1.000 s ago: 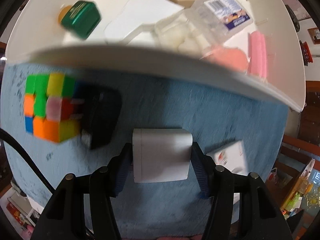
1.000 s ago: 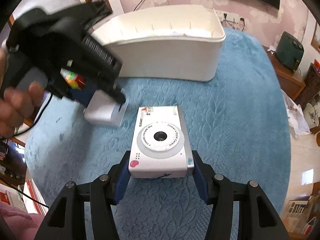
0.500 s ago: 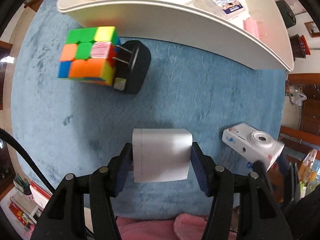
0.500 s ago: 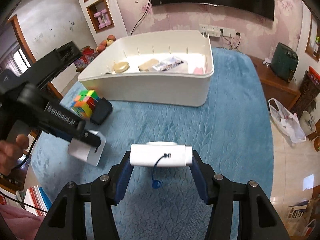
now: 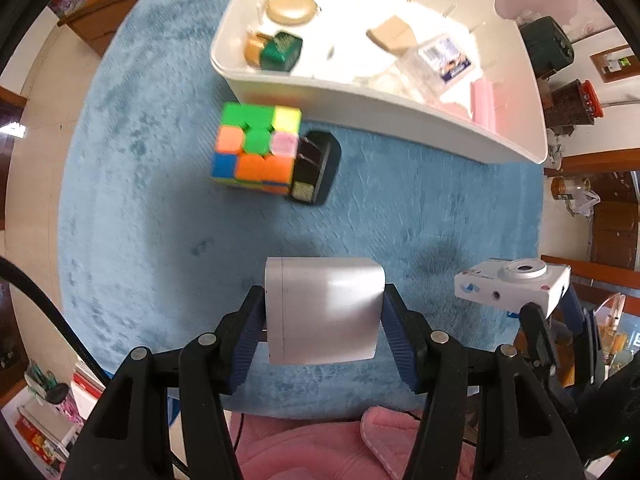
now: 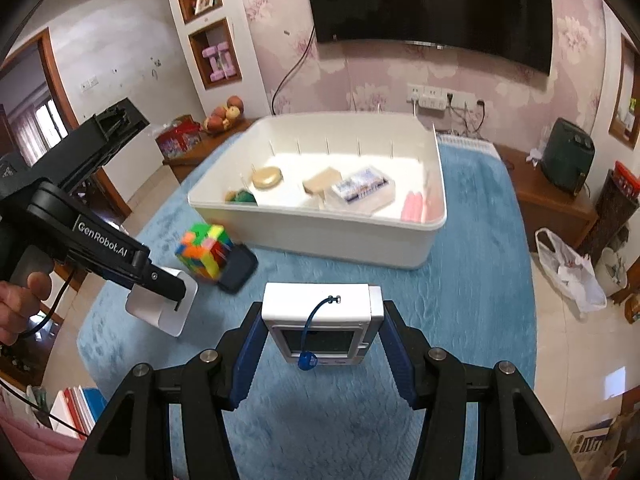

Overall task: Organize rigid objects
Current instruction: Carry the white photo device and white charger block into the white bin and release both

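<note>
Right wrist: camera (image 6: 322,322) crosswise, screen rearward.

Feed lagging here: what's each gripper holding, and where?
Left gripper: white charger block, by its sides. Right gripper: white camera, by its two short ends.

White charger block (image 5: 324,310) held off the blue cloth, clamped at both sides. White compact camera (image 6: 322,320) also lifted, screen side facing up, blue strap dangling. Colourful puzzle cube (image 5: 256,146) and black adapter (image 5: 316,168) sit touching on the cloth, just beside the white bin (image 5: 400,100).
</note>
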